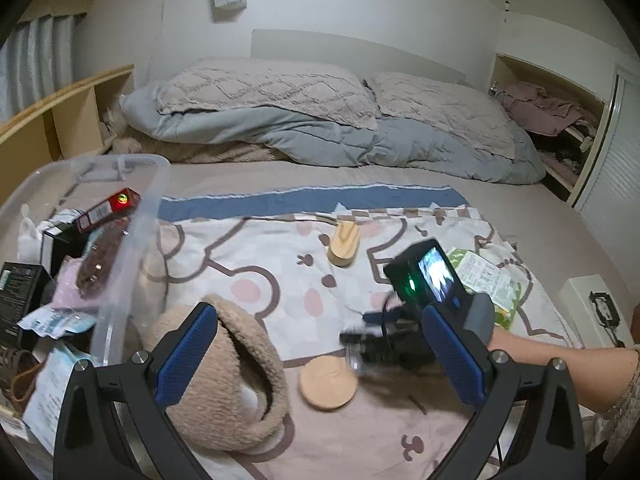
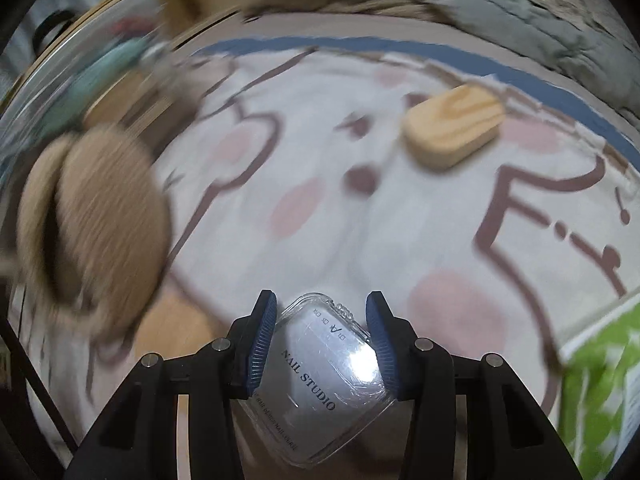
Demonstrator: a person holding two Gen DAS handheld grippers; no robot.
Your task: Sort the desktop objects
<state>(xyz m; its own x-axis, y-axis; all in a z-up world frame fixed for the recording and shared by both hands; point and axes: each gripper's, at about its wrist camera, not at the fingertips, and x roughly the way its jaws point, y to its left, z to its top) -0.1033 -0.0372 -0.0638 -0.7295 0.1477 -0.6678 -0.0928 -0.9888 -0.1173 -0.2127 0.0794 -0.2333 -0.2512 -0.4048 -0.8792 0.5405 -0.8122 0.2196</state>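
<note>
**benchwarmer_42:** Going left to right. The clear storage bin [image 1: 120,216] on the bed's left side is already crowded with boxes and packets. Just right of it lies the fuzzy tan slipper [image 1: 224,372], and the left claw [image 1: 316,356] hangs over it with both blue pads spread wide, nothing pinched. One pad is over the slipper's top, the other is well off to the right. Then the round cork coaster [image 1: 328,384], then the right claw [image 2: 322,340], which is pinching a clear plastic nail case [image 2: 324,364] printed "NAIL STUDIO". The case sits squarely between the pads, both pressing its side edges, with its far corner poking out past the tips.

**tinkerfox:** What's the worry then?

**benchwarmer_42:** That case is slick, hard plastic held by its edges only, and the right wrist view is badly smeared, so the hand looks to be swinging fast. A quick swing could let it twist or squirt out onto the cartoon sheet [image 2: 360,220]. And the bin wall is tall and see-through, easy to clip on the way in.

**tinkerfox:** Leftovers?

**benchwarmer_42:** The wooden block [image 2: 454,136] sits further back on the sheet, well apart from both claws, and a green packet [image 2: 600,392] lies at the far right. Both look untouched.
</note>
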